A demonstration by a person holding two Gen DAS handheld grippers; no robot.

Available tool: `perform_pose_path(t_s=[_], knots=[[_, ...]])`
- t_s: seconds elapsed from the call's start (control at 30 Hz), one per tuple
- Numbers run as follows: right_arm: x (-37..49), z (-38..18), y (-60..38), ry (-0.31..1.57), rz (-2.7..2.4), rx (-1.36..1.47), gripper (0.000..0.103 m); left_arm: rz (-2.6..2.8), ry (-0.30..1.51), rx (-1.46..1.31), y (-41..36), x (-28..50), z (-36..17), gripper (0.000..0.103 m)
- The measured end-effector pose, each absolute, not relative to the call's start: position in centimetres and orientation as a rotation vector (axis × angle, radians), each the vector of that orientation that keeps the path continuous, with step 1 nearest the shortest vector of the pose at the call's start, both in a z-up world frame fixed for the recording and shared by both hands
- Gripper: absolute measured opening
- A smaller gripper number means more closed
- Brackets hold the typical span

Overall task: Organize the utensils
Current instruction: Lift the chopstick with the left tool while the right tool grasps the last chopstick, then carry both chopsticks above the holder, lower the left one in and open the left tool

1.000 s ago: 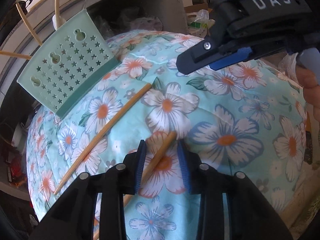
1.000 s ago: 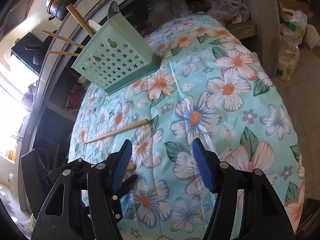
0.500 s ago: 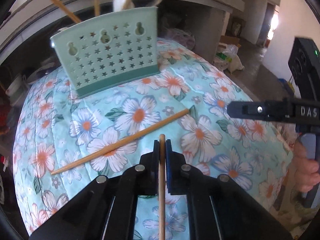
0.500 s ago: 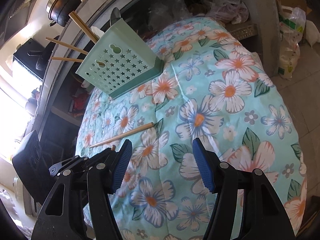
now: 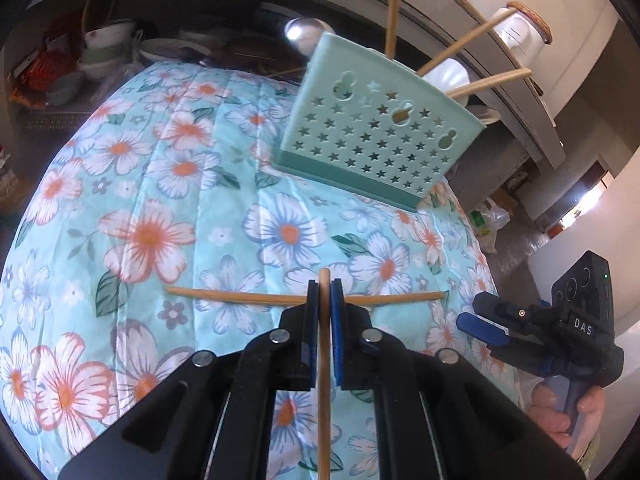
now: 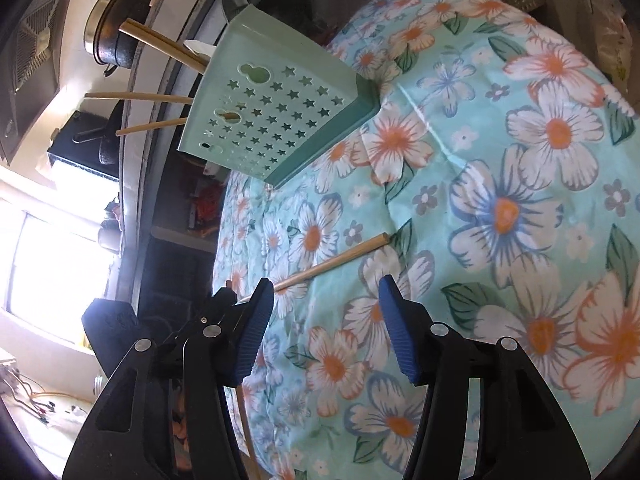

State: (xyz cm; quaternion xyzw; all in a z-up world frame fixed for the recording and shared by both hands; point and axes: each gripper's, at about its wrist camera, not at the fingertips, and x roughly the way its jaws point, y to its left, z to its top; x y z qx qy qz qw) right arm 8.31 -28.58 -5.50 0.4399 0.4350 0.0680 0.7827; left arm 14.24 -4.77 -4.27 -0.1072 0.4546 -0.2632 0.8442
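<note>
Our left hand-held gripper (image 5: 325, 280) is clamped on one wooden chopstick (image 5: 324, 380), thin, stiff and light, near its tip. The second chopstick (image 5: 240, 297) lies before the utensil holder (image 5: 372, 136); our empty right hand-held gripper (image 6: 326, 320) is closing and should pinch it mid-length.

A chopstick (image 5: 248, 299) lies on the cloth (image 5: 152, 184) before the holder (image 5: 376, 136).

White letters "DAS" on the black body of the right claw (image 5: 486, 326), no other readable text
</note>
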Motion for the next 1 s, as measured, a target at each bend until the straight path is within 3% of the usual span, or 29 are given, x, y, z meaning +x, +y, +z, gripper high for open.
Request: perform_pose_path(t_s=[0.47, 0.63, 0.77, 1.0], knots=[[11.6, -8.6, -29.0, 0.93, -0.004, 1.143, 0.043, -0.483, 0.97, -0.316, -1.0, 14.4, -6.2, 0.005], [11.8, -8.9, -29.1, 0.906, -0.078, 1.179, 0.032, -0.48, 0.979, -0.33, -0.5, 14.4, -6.8, 0.005], [11.5, -9.4, -29.5, 0.891, -0.103, 1.197, 0.013, -0.481, 0.986, -0.33, -0.2, 14.4, -7.0, 0.006], [10.0, -5.1, -30.7, 0.71, -0.057, 1.117, 0.008, -0.479, 1.009, -0.304, 0.0, 14.5, -7.4, 0.006]])
